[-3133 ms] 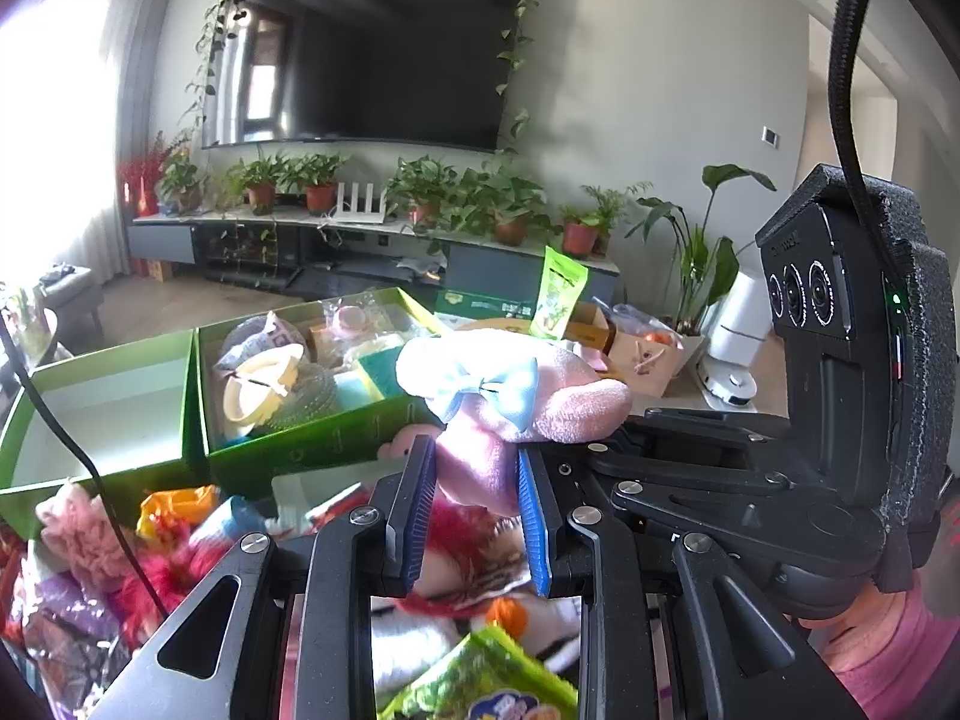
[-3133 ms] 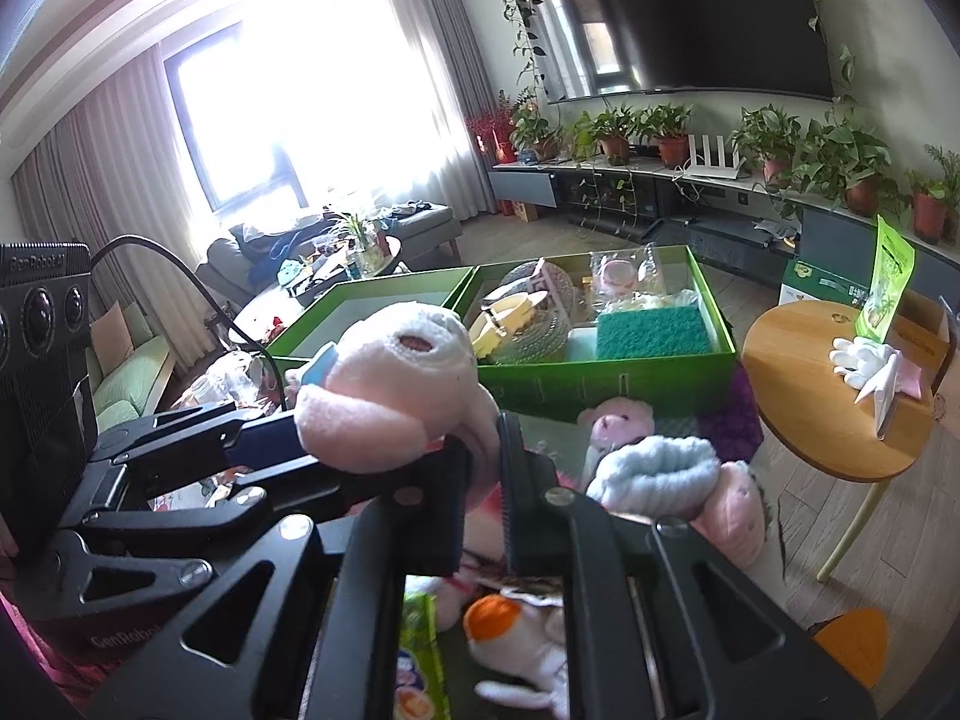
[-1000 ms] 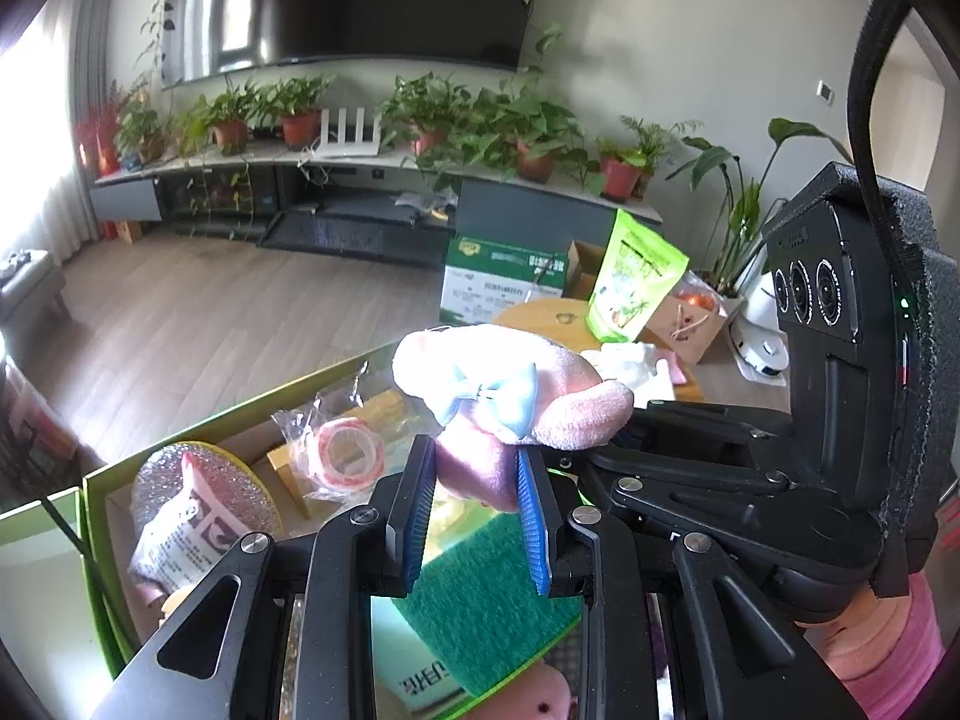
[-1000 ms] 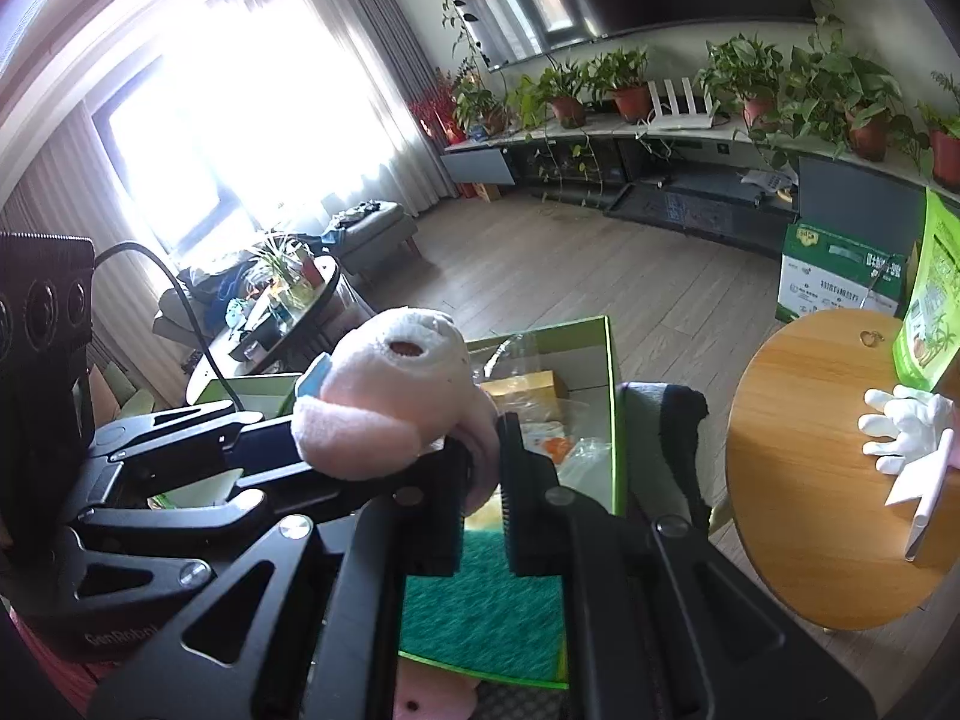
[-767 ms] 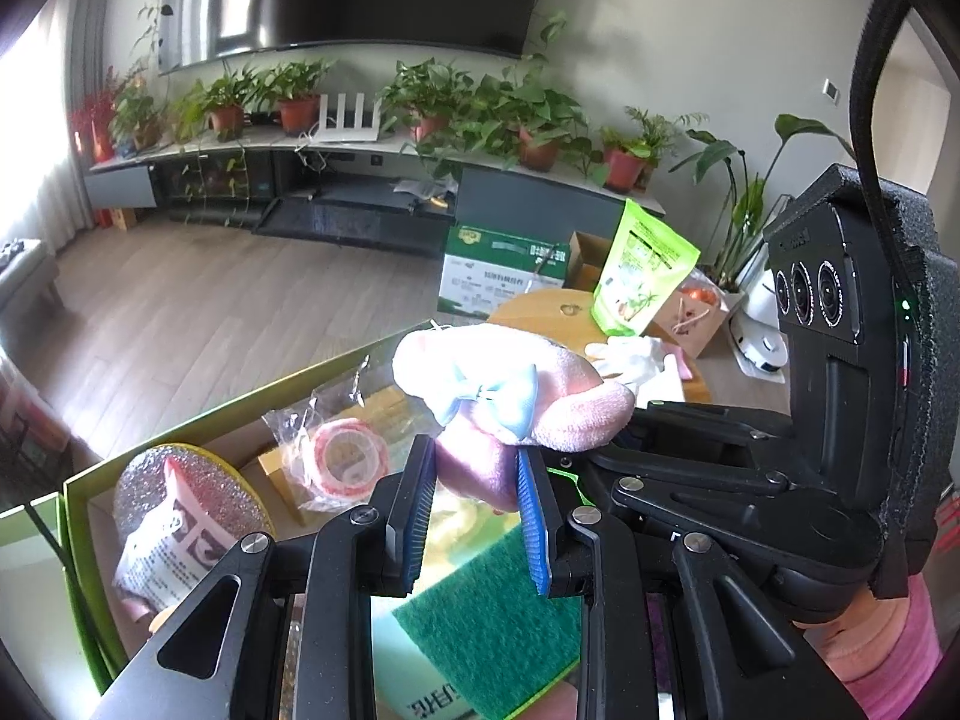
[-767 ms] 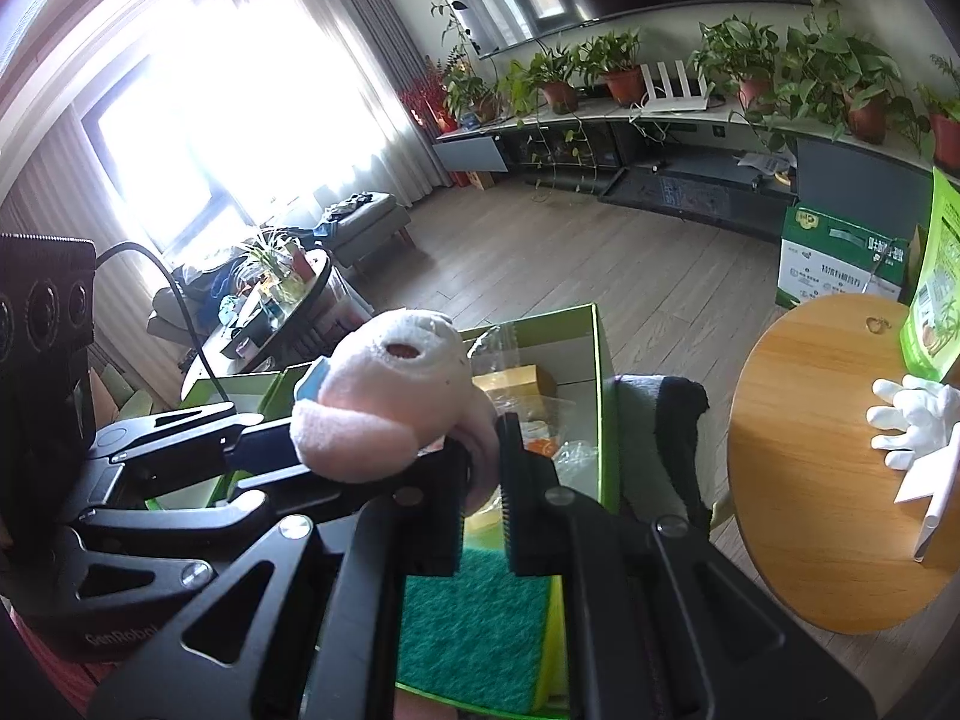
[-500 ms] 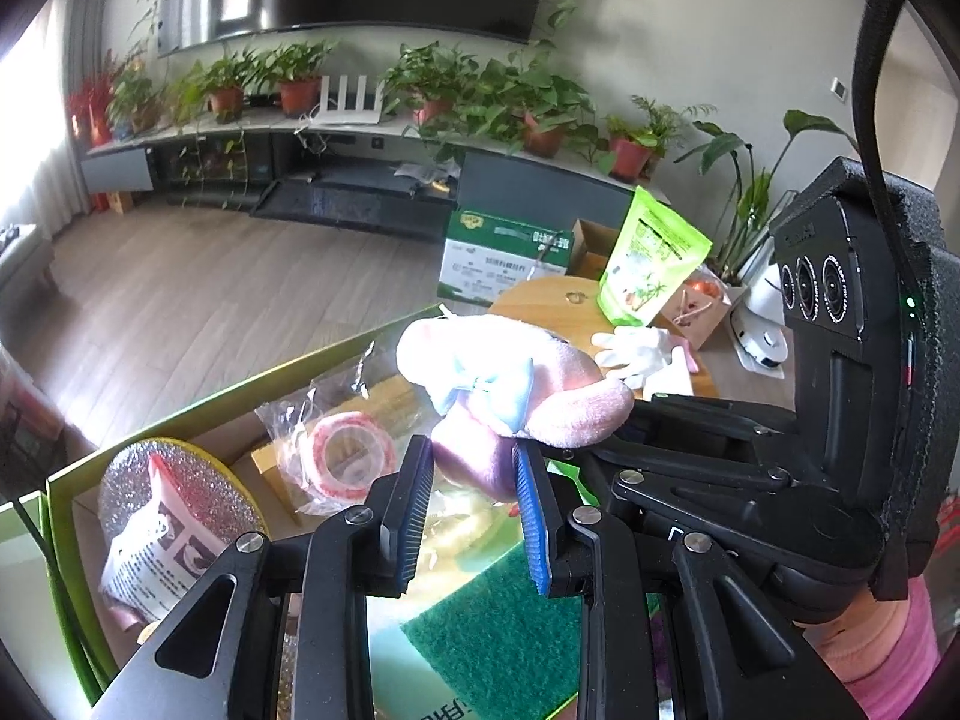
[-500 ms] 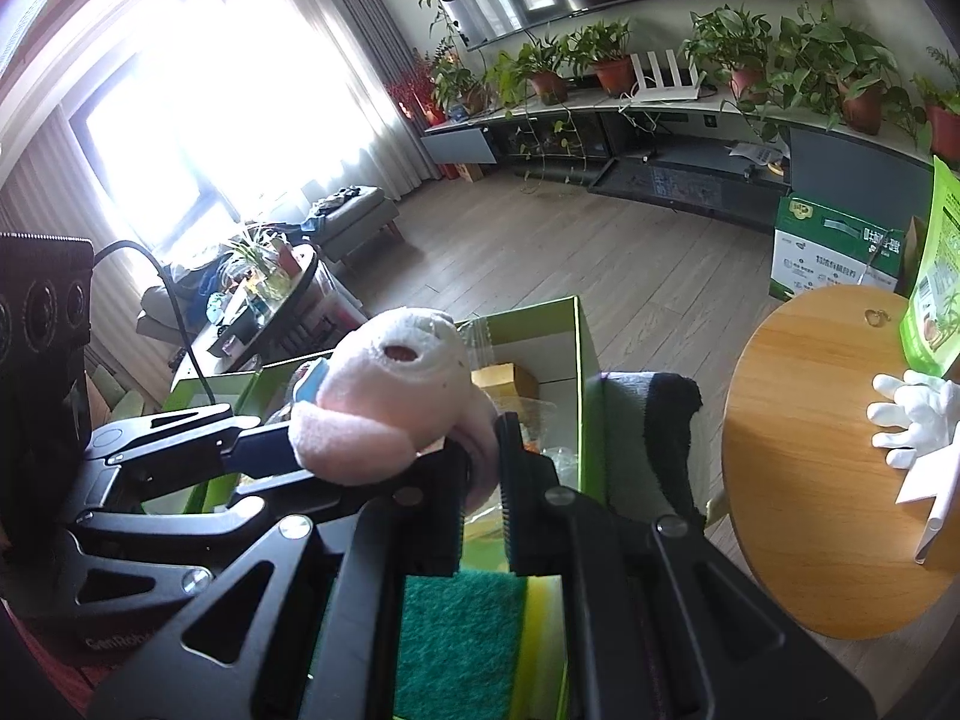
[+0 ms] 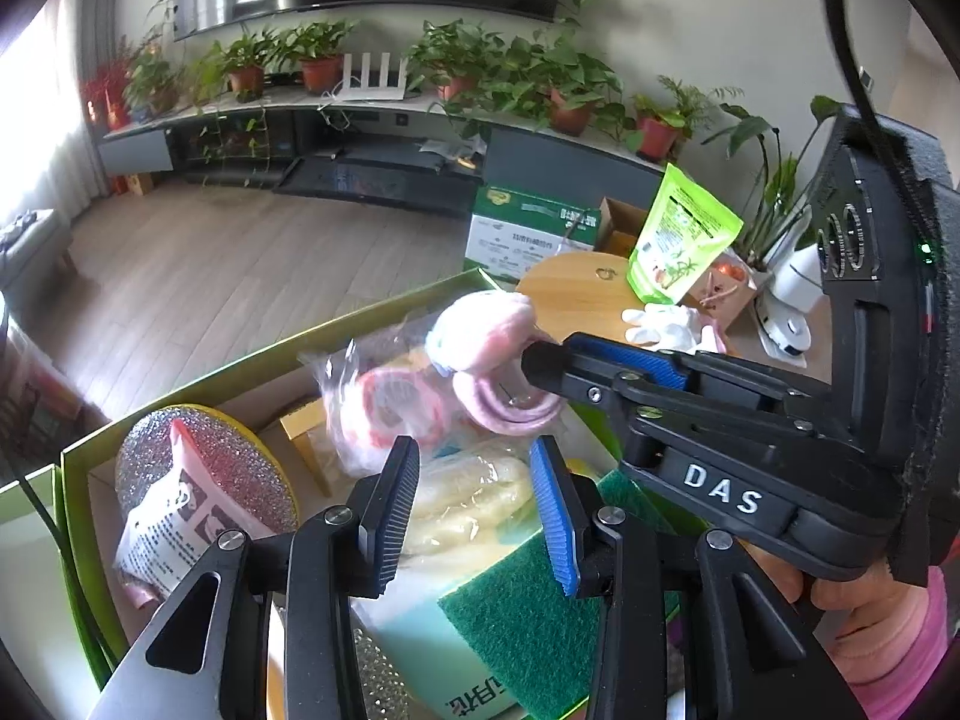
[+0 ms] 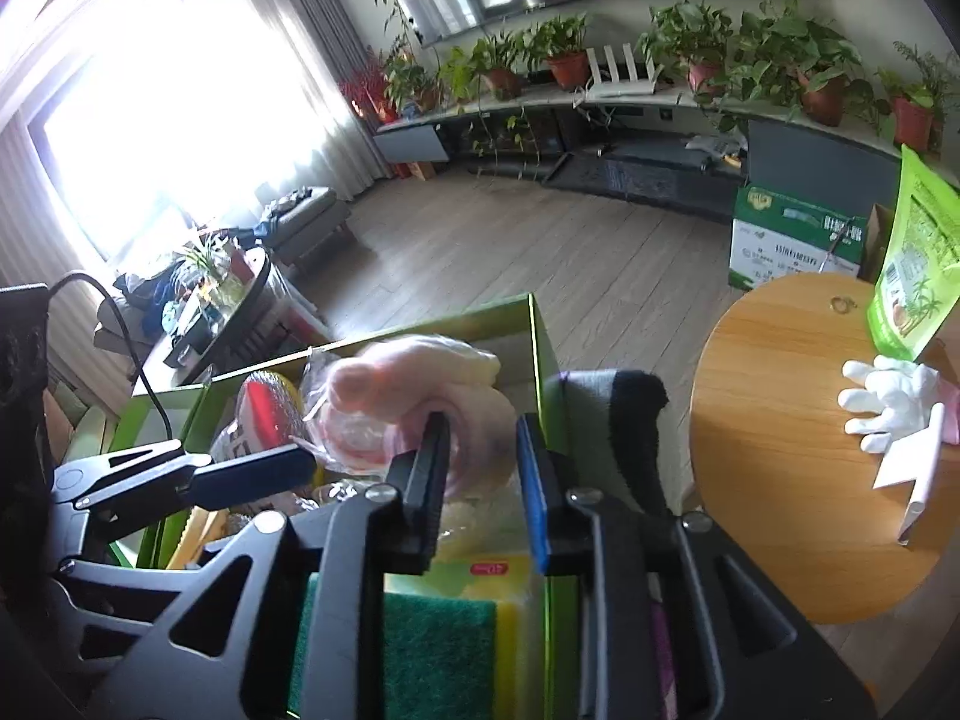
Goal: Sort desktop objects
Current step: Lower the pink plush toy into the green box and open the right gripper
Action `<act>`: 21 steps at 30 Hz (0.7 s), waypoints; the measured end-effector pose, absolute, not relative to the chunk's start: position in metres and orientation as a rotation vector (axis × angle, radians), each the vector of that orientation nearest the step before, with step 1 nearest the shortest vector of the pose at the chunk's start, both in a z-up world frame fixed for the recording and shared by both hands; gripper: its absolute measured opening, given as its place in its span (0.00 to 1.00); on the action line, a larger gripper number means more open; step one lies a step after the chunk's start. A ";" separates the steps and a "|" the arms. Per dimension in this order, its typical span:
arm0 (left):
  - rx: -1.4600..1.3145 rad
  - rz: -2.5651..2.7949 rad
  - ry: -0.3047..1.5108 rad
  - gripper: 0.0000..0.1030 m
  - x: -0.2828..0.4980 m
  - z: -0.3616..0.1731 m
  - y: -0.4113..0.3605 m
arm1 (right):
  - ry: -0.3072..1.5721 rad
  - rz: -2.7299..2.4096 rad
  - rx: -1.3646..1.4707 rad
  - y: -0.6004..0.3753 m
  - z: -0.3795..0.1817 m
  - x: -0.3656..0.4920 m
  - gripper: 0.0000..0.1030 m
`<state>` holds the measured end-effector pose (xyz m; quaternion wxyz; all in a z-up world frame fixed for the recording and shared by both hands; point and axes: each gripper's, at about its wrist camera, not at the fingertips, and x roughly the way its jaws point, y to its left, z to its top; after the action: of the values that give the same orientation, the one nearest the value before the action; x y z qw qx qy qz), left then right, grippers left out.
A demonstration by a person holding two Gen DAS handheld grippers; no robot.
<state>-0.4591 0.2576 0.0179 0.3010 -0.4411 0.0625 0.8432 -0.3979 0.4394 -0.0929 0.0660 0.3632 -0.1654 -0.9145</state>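
Observation:
A pink plush toy with a light blue bow hangs blurred over the open green box, just past my fingertips. My left gripper is opening, and nothing is between its blue pads. My right gripper is opening too. The plush still shows in the gap between its pads, but they are not pressing on it. One of its fingers reaches in from the right beside the toy. The left gripper comes in from the left in the right wrist view.
The box holds a green scouring sponge, a bagged tape roll, a silver scourer and a yellow pack. A second green box stands at the left. To the right, a round wooden table carries a green pouch and a white glove.
Both grippers were shut on the plush toy; their jaws have now parted and the toy has dropped away from the pads towards the box. Both hands sank a little.

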 end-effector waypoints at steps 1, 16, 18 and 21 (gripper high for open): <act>-1.169 2.240 0.168 0.38 -0.459 0.018 0.257 | -0.502 -2.758 1.090 0.439 -0.091 -0.397 0.26; -1.104 2.293 0.083 0.38 -0.445 0.050 0.237 | -0.472 -2.767 1.021 0.431 -0.060 -0.368 0.26; -1.090 2.298 0.078 0.38 -0.441 0.057 0.235 | -0.453 -2.768 0.999 0.426 -0.050 -0.361 0.27; -1.075 2.308 0.056 0.38 -0.435 0.067 0.228 | -0.425 -2.780 0.970 0.421 -0.037 -0.351 0.27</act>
<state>-0.4350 0.2279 0.0667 0.2930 -0.4037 0.0209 0.8665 -0.3511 0.4209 -0.0373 0.0831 0.3248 -0.1424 -0.9313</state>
